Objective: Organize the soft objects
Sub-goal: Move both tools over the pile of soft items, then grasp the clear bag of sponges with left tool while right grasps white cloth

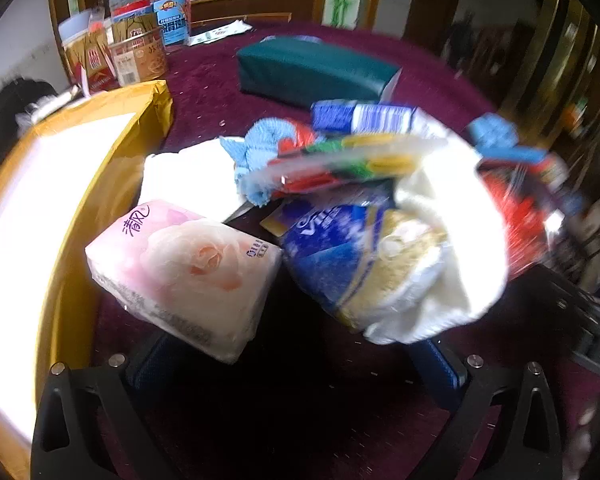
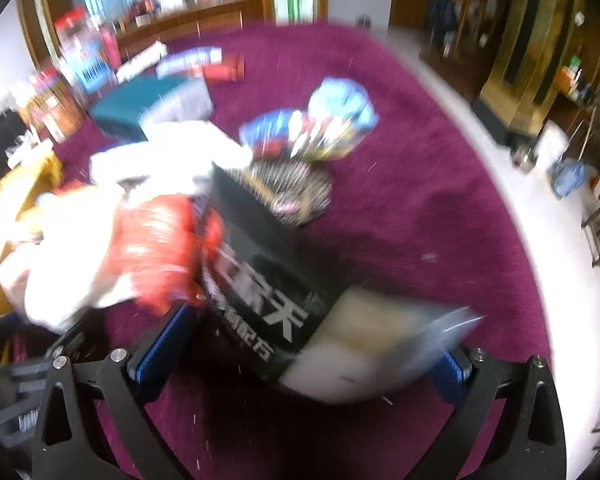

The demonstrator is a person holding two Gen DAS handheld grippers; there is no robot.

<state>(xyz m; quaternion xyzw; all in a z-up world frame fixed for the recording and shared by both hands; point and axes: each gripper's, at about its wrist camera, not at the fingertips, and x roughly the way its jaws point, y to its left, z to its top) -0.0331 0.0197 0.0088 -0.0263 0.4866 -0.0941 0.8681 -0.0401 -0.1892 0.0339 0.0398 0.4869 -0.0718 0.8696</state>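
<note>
The round table (image 1: 220, 92) under its plum-red cloth carries everything. At its left edge sits an open yellow cardboard box (image 1: 80, 152), probably the bin for soft goods. The heap in the middle (white towel (image 1: 460, 240), blue cloth (image 1: 256, 152), snack packets) crowds both tongs. The left gripper (image 1: 296, 364) is spread wide around a pink tissue pack (image 1: 180, 272), which rests against its left finger; a firm grip cannot be told. The right gripper (image 2: 300, 364) spans a black packet (image 2: 260, 280), blurred, grip unclear. Jars (image 1: 168, 20) and a green case (image 1: 312, 68) crowd the far edge.
</note>
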